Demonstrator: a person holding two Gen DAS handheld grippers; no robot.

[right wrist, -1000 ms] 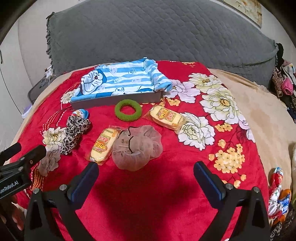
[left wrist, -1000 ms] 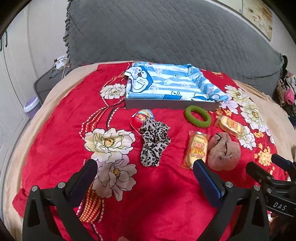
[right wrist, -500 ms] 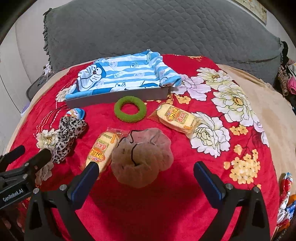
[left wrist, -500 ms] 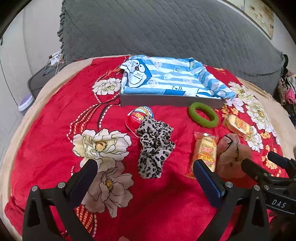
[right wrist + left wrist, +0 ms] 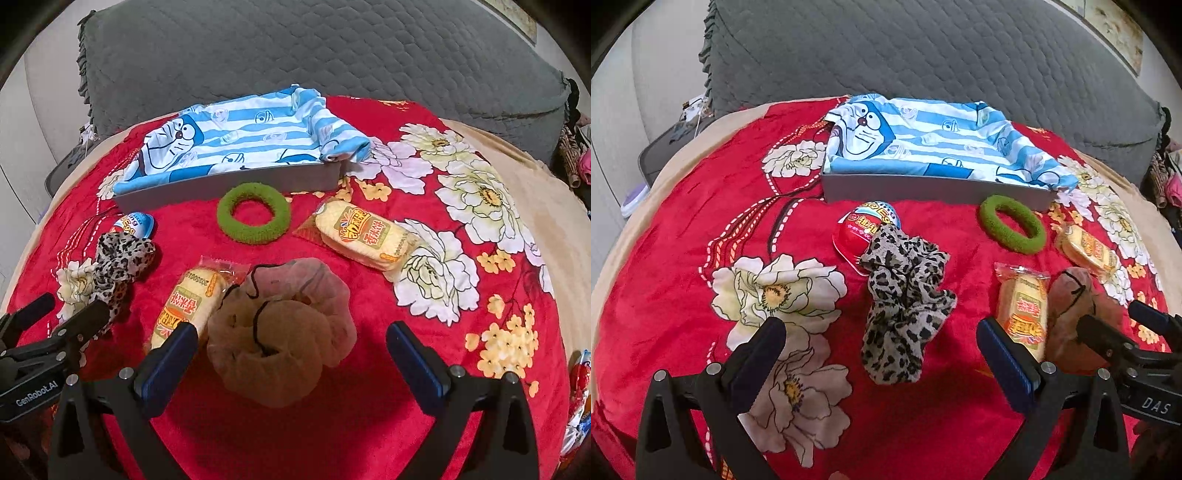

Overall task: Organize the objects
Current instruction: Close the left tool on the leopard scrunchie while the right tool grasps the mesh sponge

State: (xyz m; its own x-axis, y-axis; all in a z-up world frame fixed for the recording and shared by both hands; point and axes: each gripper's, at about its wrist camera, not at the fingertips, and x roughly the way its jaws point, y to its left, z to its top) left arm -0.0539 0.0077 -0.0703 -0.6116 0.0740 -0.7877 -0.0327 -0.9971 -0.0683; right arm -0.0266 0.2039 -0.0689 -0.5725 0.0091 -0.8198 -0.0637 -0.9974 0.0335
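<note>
Leopard-print scrunchie (image 5: 905,306) lies crumpled, overlapping a red egg-shaped toy (image 5: 862,230).

We're in a home bedroom: a bed (image 5: 424,110) under a red flowered blanket (image 5: 683,240), a grey quilted headboard (image 5: 923,48) at the far end, clothes (image 5: 1163,173) piled far right.

Right gripper (image 5: 290,350) is held wide open; beige scrunchie (image 5: 280,332) is framed between its fingers, snack pack (image 5: 188,306) touched by the left fingertip.
</note>
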